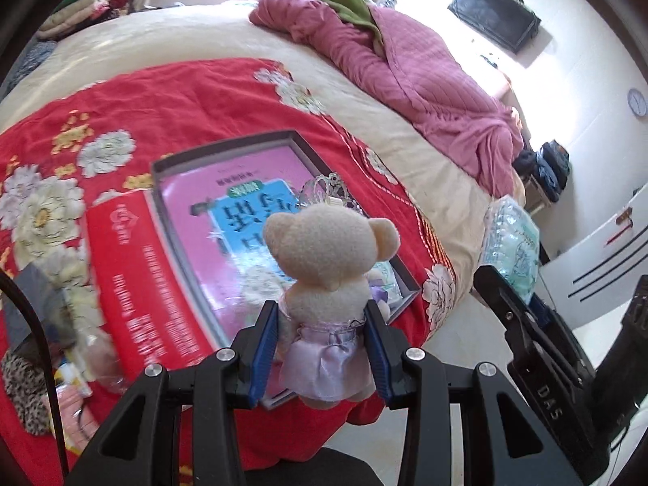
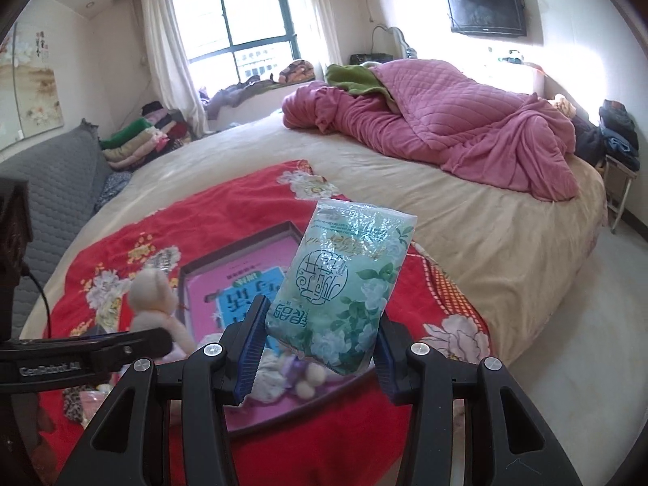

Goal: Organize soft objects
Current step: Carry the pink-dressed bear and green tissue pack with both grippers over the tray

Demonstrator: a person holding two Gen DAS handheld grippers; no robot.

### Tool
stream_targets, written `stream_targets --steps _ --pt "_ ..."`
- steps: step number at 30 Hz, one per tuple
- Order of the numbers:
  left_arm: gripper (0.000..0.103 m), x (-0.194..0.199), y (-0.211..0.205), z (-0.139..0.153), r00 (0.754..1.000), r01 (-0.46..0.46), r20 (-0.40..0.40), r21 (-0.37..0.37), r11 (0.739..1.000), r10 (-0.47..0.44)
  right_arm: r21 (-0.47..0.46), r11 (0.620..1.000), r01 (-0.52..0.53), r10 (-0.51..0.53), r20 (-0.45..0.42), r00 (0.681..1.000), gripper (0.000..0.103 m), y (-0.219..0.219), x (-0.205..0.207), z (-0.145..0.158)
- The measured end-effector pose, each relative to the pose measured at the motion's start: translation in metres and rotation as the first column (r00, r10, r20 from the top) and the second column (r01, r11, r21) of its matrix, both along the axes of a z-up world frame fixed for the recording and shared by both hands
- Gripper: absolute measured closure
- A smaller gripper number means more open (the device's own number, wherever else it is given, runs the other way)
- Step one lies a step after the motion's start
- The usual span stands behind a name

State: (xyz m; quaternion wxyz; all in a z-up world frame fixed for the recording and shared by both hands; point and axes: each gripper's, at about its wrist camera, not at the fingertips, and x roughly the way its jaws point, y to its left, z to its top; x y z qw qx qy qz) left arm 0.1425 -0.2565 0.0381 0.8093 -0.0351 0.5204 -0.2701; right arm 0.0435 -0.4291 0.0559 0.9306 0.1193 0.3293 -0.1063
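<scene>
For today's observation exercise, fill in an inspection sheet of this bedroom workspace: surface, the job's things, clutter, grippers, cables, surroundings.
Surface: bed with a red floral blanket spread over its near end.
Job's things: plush bear in a lilac dress, held above a shallow tray lined with a pink sheet; tissue pack, also lifted; another small plush toy lying in the tray.
Clutter: red box beside the tray; leopard-print item at the blanket's edge.
Grippers: left gripper shut on the bear; right gripper shut on the tissue pack.
Cables: black cable hanging at the left.
Surroundings: pink quilt, folded clothes, window, wall television.
</scene>
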Motion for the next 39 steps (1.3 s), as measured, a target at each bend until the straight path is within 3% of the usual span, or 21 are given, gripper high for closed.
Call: stream_targets --steps 10,20,29,39 --pt "0.062 0.018 -0.046 -0.049 0.994 0.055 -0.099 0.06 0.997 -0.048 -0.051 0.999 -0.012 0.008 -0.064 0.998 0.054 -0.016 0.014 -0.021" --pt "0.061 0.03 -0.056 -0.085 0.987 0.07 -0.154 0.119 0.99 -0.051 -0.1 0.994 -0.033 0.019 -0.142 0.99 0.054 -0.024 0.035 -0.05" --pt "0.061 0.036 -0.05 -0.092 0.988 0.06 -0.151 0.145 0.988 -0.038 -0.135 0.989 -0.062 0.032 -0.214 0.976 0.054 -0.023 0.055 -0.077" --pt "0.061 0.038 -0.045 -0.093 0.989 0.049 -0.146 0.149 0.988 -0.028 -0.115 0.981 -0.159 0.124 -0.263 0.957 0.054 -0.006 0.071 -0.093"
